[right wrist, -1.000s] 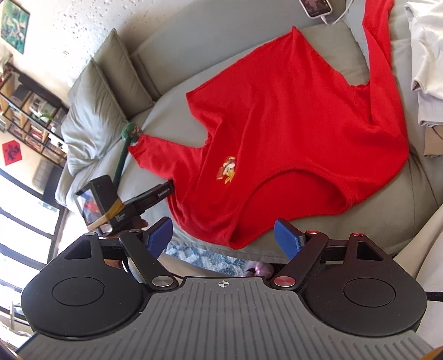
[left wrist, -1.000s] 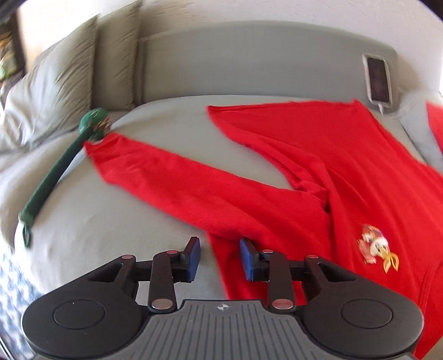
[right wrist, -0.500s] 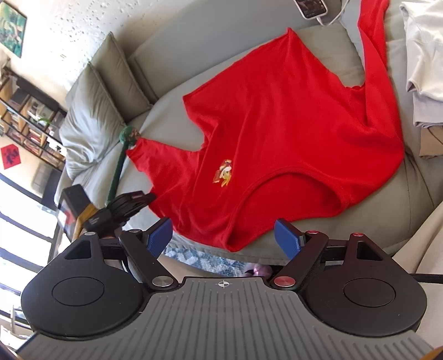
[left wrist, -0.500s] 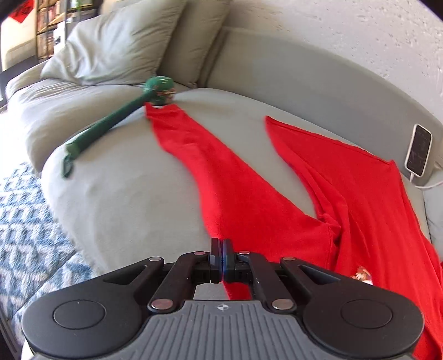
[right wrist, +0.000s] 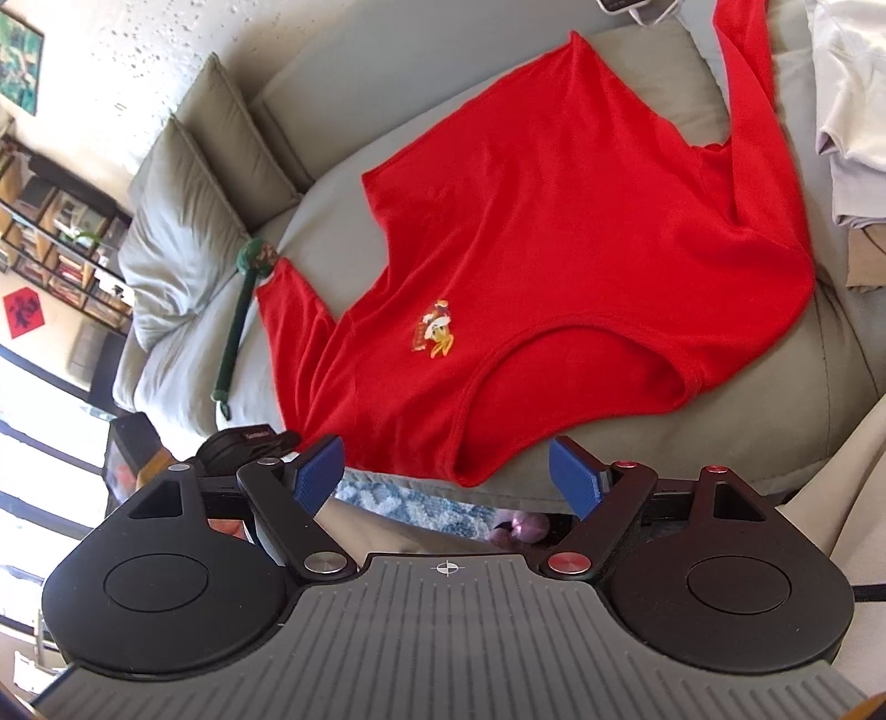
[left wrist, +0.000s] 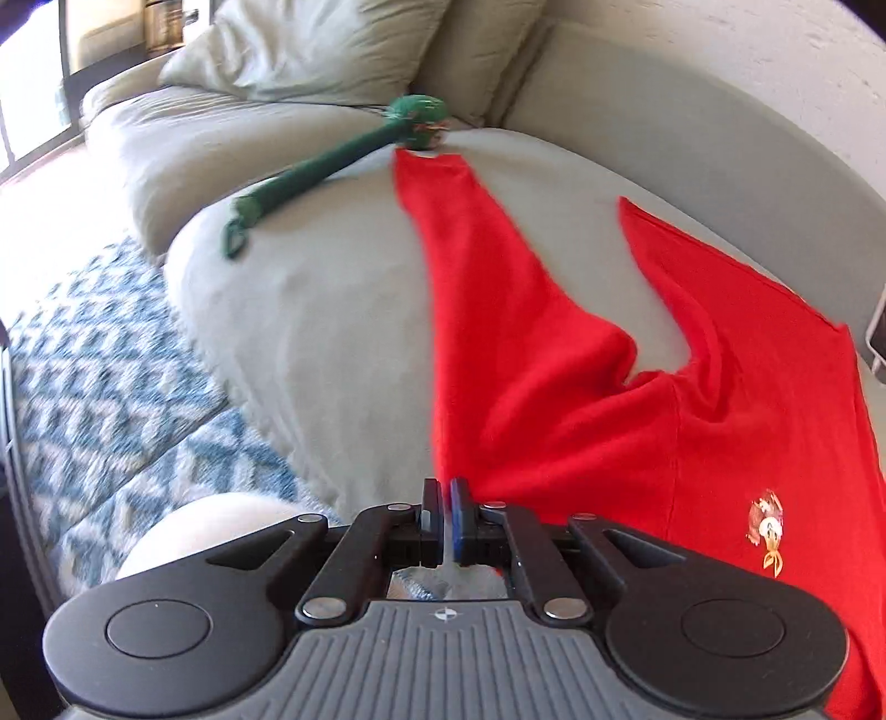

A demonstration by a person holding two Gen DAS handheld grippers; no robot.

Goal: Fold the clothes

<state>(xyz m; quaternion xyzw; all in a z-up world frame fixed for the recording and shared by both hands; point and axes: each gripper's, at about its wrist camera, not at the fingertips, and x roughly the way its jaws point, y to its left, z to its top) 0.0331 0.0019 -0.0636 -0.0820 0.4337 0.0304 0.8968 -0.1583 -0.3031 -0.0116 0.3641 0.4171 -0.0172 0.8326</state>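
Observation:
A red long-sleeved shirt point(right wrist: 554, 232) with a small cartoon print point(right wrist: 434, 332) lies spread on a grey sofa seat point(right wrist: 775, 376). It also shows in the left wrist view point(left wrist: 554, 399), one sleeve stretched toward a green toy. My left gripper point(left wrist: 444, 512) is shut at the shirt's near shoulder edge, by the seat's front; whether cloth is between the pads is hidden. My right gripper point(right wrist: 448, 479) is open and empty, above the neckline at the seat's front edge. The left gripper also shows in the right wrist view point(right wrist: 243, 443).
A green stick toy point(left wrist: 326, 160) lies by the sleeve cuff. Grey cushions point(left wrist: 310, 44) stand at the back. Folded pale clothes point(right wrist: 853, 111) are stacked at the right. A phone point(right wrist: 620, 4) rests on the sofa back. A blue patterned rug point(left wrist: 99, 376) covers the floor.
My left gripper closed from open and drew back to the shirt's near shoulder edge, its view swinging left. The right gripper stayed open and moved a little closer over the shirt.

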